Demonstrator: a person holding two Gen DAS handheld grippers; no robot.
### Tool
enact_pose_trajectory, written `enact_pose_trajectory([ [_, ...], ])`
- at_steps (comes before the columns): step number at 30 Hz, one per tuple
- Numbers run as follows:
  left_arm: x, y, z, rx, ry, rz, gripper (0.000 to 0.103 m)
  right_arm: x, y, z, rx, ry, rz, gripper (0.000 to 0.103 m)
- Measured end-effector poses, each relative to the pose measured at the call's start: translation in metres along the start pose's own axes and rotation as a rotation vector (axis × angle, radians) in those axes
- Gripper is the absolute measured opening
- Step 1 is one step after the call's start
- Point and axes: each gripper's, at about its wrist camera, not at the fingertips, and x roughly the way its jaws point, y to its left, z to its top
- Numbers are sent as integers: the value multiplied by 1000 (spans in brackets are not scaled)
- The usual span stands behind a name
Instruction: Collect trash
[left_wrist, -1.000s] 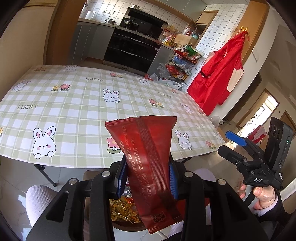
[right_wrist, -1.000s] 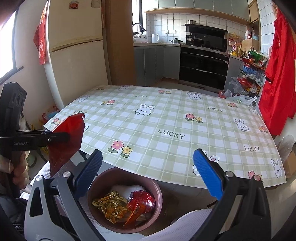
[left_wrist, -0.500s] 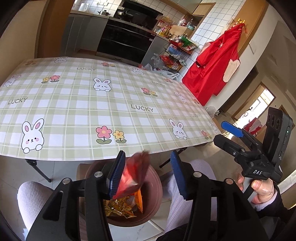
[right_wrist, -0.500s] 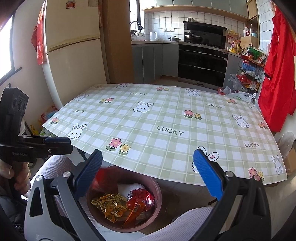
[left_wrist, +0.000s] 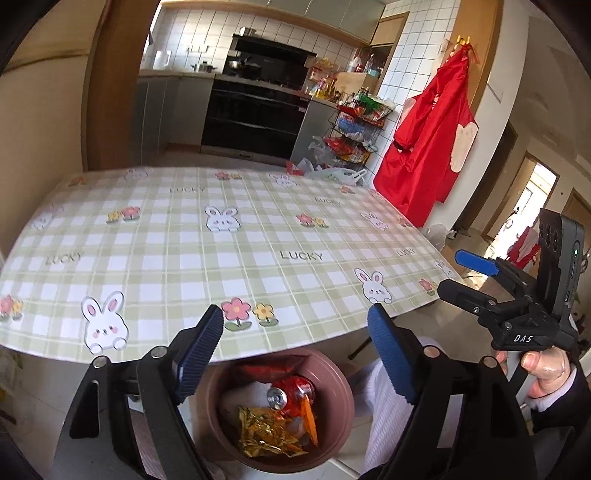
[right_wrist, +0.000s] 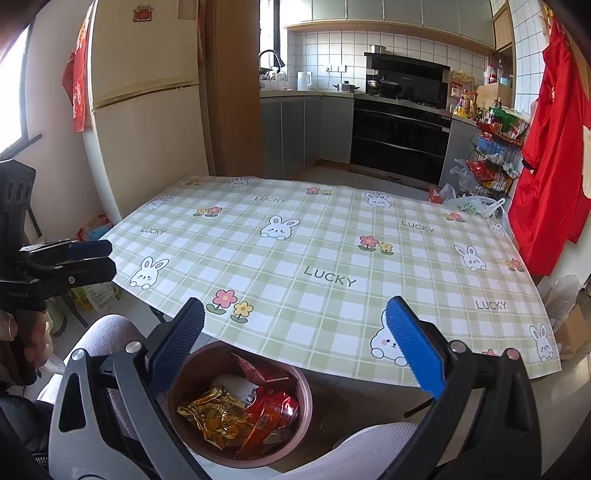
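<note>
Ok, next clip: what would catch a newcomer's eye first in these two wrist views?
Probably the checked tablecloth with rabbits, flowers and "LUCKY" print, filling the middle of both views with nothing on it. Next, the brown bin on the floor below the near table edge, holding a gold foil wrapper, a red can and red wrappers. The left gripper hangs over it, jaws opening, nothing between them.

Left gripper and right gripper: black frames, silver screws, ribbed blue pads; "DAS" lettering on one body. Dark sleeve; pale ribbed trousers.
</note>
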Motion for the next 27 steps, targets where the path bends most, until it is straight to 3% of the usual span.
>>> enact_pose_trajectory([
  [6,-36,-9,34,109,-141,88,97,-26,-9,35,3,-91,-56,97],
  [13,-73,-14,74,137,-268,141,97,-62,-25,70,42,-190,-95,97],
  [27,-88,-19,85,153,-299,149,97,-78,-33,77,50,-215,-142,97],
])
